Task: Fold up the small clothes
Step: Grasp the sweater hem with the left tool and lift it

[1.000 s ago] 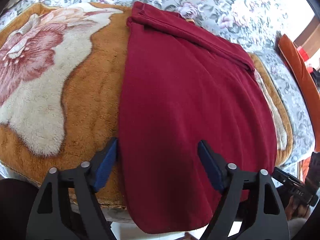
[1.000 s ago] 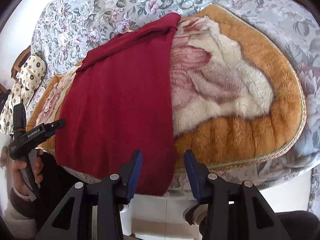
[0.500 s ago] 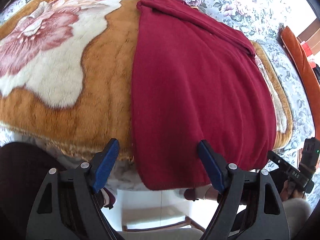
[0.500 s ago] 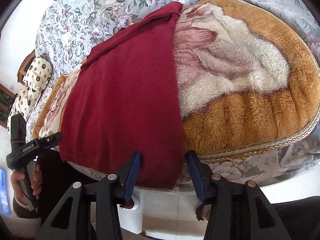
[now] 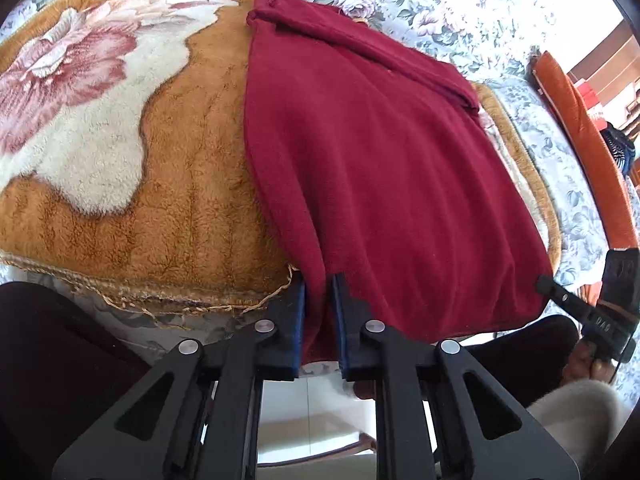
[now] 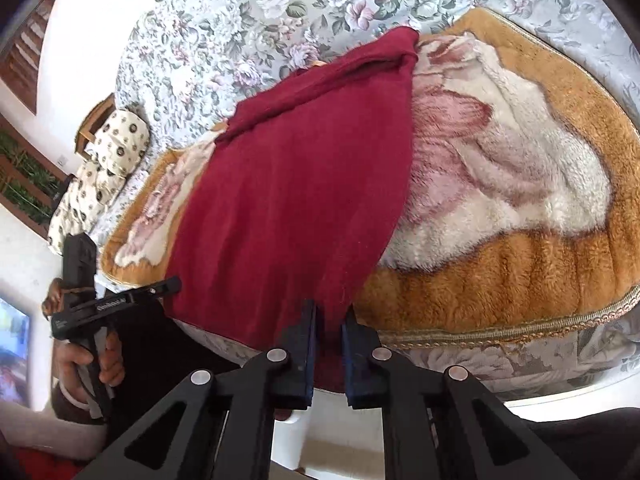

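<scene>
A dark red garment (image 5: 380, 152) lies flat on a plush blanket, its near hem hanging over the bed's edge. My left gripper (image 5: 319, 280) is closing its jaws on the hem's near left corner, and the blue pads pinch the bunched cloth. My right gripper (image 6: 329, 310) is closing its jaws on the near right corner of the red garment (image 6: 304, 184), with the fabric pressed between its pads. Each gripper also shows in the other's view: the right gripper (image 5: 546, 283) at the hem's far end, the left gripper (image 6: 174, 281) likewise, held by a hand (image 6: 76, 364).
The orange and cream rose-patterned blanket (image 5: 120, 152) covers a bed with a floral bedspread (image 5: 440, 8). An orange cushion (image 5: 576, 128) lies at the right, a spotted pillow (image 6: 100, 184) at the far side. The person's dark-clad legs (image 5: 52, 360) and pale floor sit below the bed edge.
Both grippers went from wide open to shut on the garment's near hem, one at each corner. The hem now gathers between the pads and both views have pulled back slightly.
</scene>
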`<state>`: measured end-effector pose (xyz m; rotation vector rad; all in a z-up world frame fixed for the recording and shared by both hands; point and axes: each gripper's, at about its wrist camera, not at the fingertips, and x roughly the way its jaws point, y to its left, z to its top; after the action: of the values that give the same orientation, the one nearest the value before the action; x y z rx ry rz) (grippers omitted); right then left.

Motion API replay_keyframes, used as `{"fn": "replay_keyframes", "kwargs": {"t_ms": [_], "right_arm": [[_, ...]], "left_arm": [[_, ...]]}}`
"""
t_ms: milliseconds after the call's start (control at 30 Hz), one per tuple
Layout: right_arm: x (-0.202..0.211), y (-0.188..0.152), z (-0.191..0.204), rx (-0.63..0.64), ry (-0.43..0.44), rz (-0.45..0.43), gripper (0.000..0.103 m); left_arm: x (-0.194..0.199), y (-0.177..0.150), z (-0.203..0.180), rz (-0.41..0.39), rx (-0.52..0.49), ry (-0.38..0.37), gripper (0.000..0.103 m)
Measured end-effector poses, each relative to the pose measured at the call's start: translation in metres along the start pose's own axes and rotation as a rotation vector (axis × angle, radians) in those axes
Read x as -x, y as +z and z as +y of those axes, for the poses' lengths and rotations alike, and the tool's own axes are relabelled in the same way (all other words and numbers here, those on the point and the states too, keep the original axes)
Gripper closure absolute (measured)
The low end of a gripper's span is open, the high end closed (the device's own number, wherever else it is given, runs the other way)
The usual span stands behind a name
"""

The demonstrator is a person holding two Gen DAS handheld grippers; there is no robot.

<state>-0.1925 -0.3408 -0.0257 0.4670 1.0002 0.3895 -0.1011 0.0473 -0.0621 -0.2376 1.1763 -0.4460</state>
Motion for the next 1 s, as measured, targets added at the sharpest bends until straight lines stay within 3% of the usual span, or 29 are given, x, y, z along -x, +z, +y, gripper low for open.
{"fn": "replay_keyframes", "kwargs": {"t_ms": [33,233,433,500,633,700,767,933,967,1000], "right_arm": [[0.007,0.006,0.003,-0.007,0.036,-0.025,0.093],[0.023,0.061,0.02,0.021,0.16,-0.143,0.093],[0.011,0.137,0.034,0.058,0.143,-0.255,0.097],[0.005,0.169,0.03,0.055,0.127,-0.293,0.102],[-0.006,0.219,0.014,-0.009,0.096,-0.322,0.103],[-0.007,0.224,0.01,-0.016,0.121,-0.328,0.103],[-0.01,0.217,0.008,-0.007,0.131,-0.305,0.102],[-0.028,0.167,-0.008,-0.03,0.016,-0.122,0.098],[-0.029,0.152,-0.01,-0.024,-0.019,-0.088,0.09],[-0.027,0.139,-0.01,-0.015,-0.038,-0.059,0.073]], "left_arm": [[0.006,0.003,-0.001,-0.009,0.003,-0.023,0.097],[0.035,0.048,-0.005,-0.073,-0.001,-0.093,0.097],[0.034,0.113,-0.007,-0.15,0.008,-0.063,0.1],[0.031,0.137,-0.006,-0.176,0.009,-0.055,0.1],[0.03,0.166,-0.001,-0.185,0.018,-0.081,0.1],[0.033,0.162,-0.001,-0.175,-0.008,-0.09,0.1],[0.03,0.149,-0.002,-0.144,-0.052,-0.046,0.099],[0.005,0.103,0.008,-0.007,-0.031,0.016,0.097],[0.001,0.092,0.011,0.014,-0.019,0.021,0.09],[-0.004,0.081,0.013,0.035,-0.008,0.029,0.08]]}}
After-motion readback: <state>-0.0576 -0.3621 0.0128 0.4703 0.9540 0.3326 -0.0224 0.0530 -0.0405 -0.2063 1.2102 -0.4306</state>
